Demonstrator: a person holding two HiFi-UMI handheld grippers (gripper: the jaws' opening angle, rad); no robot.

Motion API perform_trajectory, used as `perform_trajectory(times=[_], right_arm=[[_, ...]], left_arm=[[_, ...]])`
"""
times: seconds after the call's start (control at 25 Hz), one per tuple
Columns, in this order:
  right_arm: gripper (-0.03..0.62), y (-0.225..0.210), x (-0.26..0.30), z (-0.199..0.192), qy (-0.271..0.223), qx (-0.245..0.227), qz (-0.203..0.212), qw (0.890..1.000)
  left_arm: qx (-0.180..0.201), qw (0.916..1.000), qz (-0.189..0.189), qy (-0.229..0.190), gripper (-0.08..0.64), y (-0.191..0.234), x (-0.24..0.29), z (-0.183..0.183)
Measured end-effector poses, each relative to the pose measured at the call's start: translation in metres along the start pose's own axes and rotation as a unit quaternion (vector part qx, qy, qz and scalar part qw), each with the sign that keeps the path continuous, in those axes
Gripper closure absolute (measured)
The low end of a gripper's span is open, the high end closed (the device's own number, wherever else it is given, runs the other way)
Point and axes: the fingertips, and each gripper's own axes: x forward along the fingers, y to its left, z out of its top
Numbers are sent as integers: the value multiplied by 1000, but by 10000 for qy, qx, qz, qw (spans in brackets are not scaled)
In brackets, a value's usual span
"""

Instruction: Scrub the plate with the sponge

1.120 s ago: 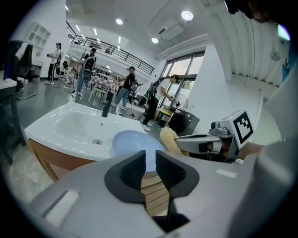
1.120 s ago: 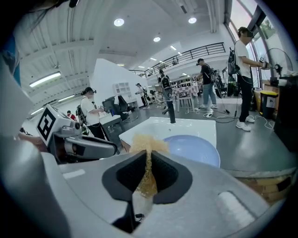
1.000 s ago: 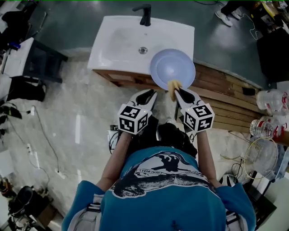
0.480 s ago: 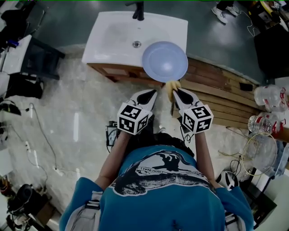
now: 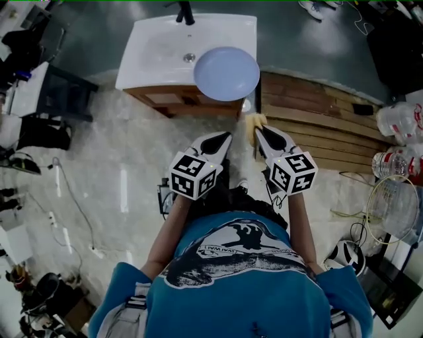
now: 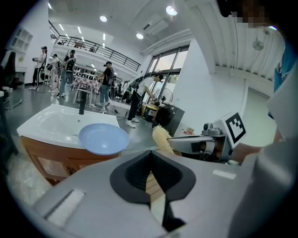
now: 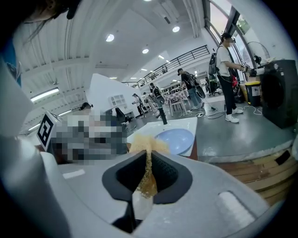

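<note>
A pale blue plate (image 5: 226,72) rests on the front right corner of the white sink (image 5: 158,56), reaching over its edge. My right gripper (image 5: 259,131) is shut on a yellow sponge (image 5: 255,122), held in the air short of the plate and apart from it. The right gripper view shows the sponge (image 7: 145,148) squeezed between the dark pads, with the plate (image 7: 173,139) beyond. My left gripper (image 5: 222,137) hovers beside the right one, shut with nothing in it. The left gripper view shows the plate (image 6: 103,138) ahead to the left and the sponge (image 6: 160,139) to the right.
A black faucet (image 5: 186,12) stands at the sink's back. Wooden decking (image 5: 317,125) lies right of the sink cabinet. Plastic bottles (image 5: 396,142) and a wire basket (image 5: 393,211) sit at the far right. A dark stand (image 5: 53,92) is at the left. People stand in the background.
Both grippers have drawn back from the sink together. The sponge, which touched the plate's near rim a second ago, is now apart from it. The plate stays on the sink.
</note>
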Motion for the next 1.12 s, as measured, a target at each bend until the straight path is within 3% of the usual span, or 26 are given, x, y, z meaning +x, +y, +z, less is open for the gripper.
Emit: perform_trajectory(times=[0.52, 1.12], right_arm=[[563, 24, -67, -37, -209, 58, 138, 9997], [566, 42, -93, -66, 13, -254, 207, 9995]], left_arm=[[121, 9999, 14, 22, 546, -67, -31, -38], [163, 9998, 56, -43, 546, -95, -49, -62]])
